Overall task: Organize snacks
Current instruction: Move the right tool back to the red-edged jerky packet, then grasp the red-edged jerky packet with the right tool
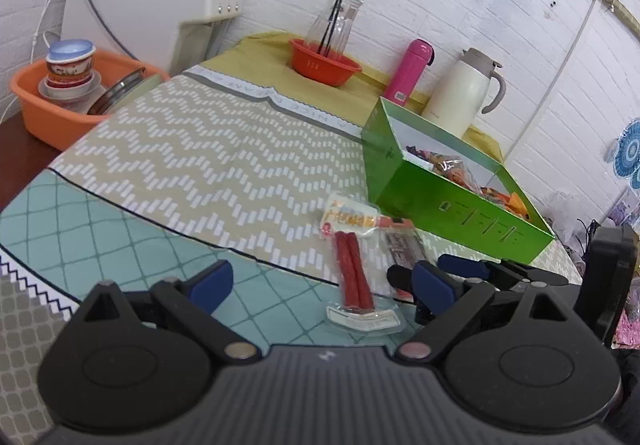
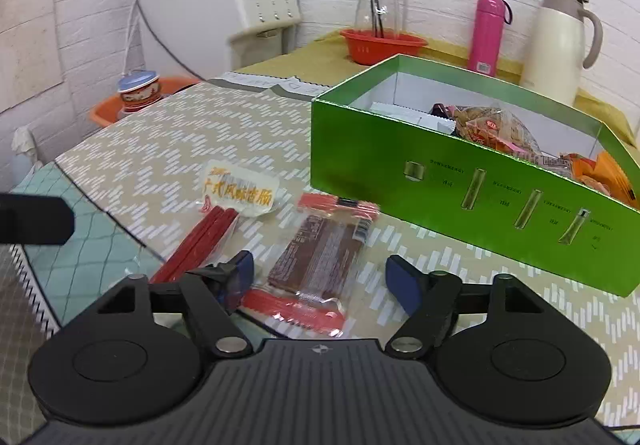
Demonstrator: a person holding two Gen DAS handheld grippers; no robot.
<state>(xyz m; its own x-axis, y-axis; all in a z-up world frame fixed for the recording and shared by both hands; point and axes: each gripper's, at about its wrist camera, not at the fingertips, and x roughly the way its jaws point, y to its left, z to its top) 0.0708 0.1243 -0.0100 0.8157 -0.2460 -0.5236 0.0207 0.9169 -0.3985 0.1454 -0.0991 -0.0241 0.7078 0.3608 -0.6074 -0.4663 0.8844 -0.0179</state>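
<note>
1. The right gripper (image 2: 320,277) hangs with its fingers spread wide on either side of the brown snack bar (image 2: 320,251), seemingly lined up to grab it.
2. The left gripper (image 1: 320,283) is also wide apart and empty, near the sausage pack (image 1: 354,265) on the tablecloth (image 1: 200,149).
3. Both packets lie just beside the green box (image 2: 440,197), probably waiting to go in.
4. The box already holds assorted wrapped snacks (image 2: 492,129).

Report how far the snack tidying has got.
Done: several snack packs already lie in the green box. In hand: nothing; the open right gripper straddles the brown snack bar. Left: that bar and the sausage pack beside it on the tablecloth. The left gripper is open.
</note>
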